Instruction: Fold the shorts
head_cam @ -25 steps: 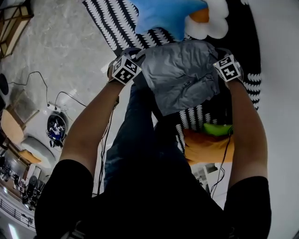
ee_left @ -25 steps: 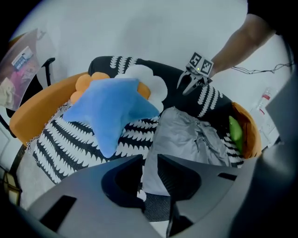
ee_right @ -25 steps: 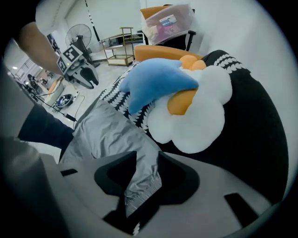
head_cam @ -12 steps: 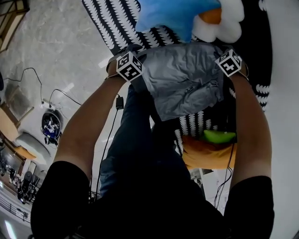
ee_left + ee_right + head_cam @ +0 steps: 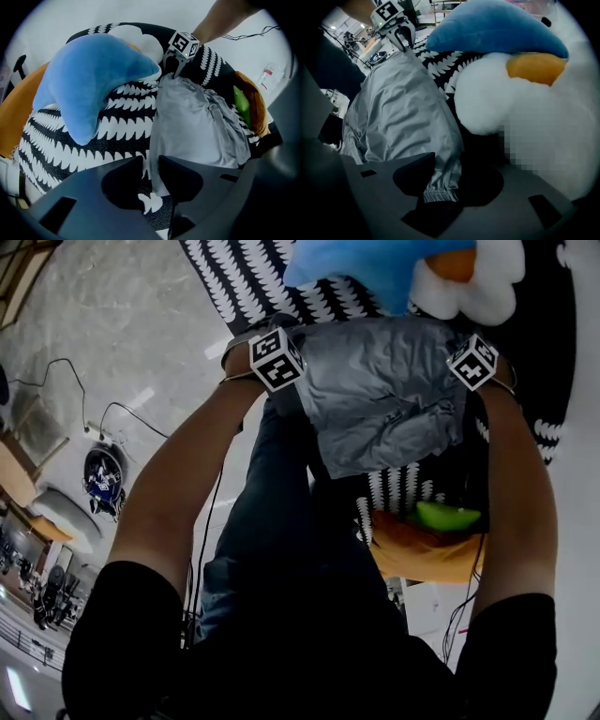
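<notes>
Grey shorts (image 5: 384,390) hang spread between my two grippers over a black-and-white patterned blanket (image 5: 244,277). My left gripper (image 5: 281,343) holds the left corner. In the left gripper view that corner (image 5: 155,180) sits between the jaws (image 5: 151,161), which have just been closing. My right gripper (image 5: 466,345) holds the other end. The right gripper view shows the elastic waistband (image 5: 433,190) between its jaws (image 5: 446,161), which have just been opening. The shorts' lower part droops off the blanket's edge toward me.
A blue pillow (image 5: 366,263) and a white plush (image 5: 469,287) with an orange patch lie just beyond the shorts. An orange cushion (image 5: 422,545) with a green object (image 5: 448,517) sits below right. The person's dark trousers (image 5: 272,521) are underneath, and cables (image 5: 112,418) cross the floor at left.
Both grippers and the shorts have sunk toward the blanket, away from the head camera. The shorts stay stretched between them.
</notes>
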`<state>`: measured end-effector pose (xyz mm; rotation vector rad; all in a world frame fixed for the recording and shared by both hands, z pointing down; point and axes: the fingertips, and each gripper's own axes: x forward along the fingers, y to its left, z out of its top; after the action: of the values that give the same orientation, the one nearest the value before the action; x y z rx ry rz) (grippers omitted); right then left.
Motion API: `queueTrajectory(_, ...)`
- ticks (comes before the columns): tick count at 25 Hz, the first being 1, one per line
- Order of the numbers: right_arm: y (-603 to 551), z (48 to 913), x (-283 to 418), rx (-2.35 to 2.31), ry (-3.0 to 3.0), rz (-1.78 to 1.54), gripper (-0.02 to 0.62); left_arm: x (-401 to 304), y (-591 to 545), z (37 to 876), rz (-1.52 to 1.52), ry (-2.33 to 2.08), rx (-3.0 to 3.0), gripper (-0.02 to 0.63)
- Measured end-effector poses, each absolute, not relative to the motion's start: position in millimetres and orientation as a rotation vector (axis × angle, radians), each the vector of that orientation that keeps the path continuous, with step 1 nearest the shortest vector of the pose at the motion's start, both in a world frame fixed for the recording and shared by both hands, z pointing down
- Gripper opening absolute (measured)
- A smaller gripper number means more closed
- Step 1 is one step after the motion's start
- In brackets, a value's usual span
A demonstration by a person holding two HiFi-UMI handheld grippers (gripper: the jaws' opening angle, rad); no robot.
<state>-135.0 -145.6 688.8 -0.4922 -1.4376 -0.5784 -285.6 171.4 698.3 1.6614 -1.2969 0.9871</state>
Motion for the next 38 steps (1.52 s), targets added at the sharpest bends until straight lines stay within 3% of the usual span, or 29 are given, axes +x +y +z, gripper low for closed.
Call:
queueTrajectory(10, -150, 694, -151, -0.509, -1.418, -0.711, 0.167, -292, 175, 690, 0.983, -1.336, 1.669, 0.062)
queueTrajectory(14, -146, 689, -130, -0.569, -1.299, -0.728, 0.039, -285, 179, 684, 1.006, -1.339, 1.676, 0.040)
queueTrajectory(17, -158, 675, -125, -0.576, -1.303, -0.752, 0.012, -281, 171, 673, 1.015, -1.343, 1.681, 0.021)
queueTrajectory(24, -160, 658, -127, -0.596, -1.262, -0.841, 0.012, -281, 191, 661, 0.997, -1.302, 1.722, 0.021)
queueTrajectory(38, -148, 618, -68, -0.593, -1.239, -0.925, 0.012, -183, 226, 620, 0.981, -1.259, 1.782, 0.020)
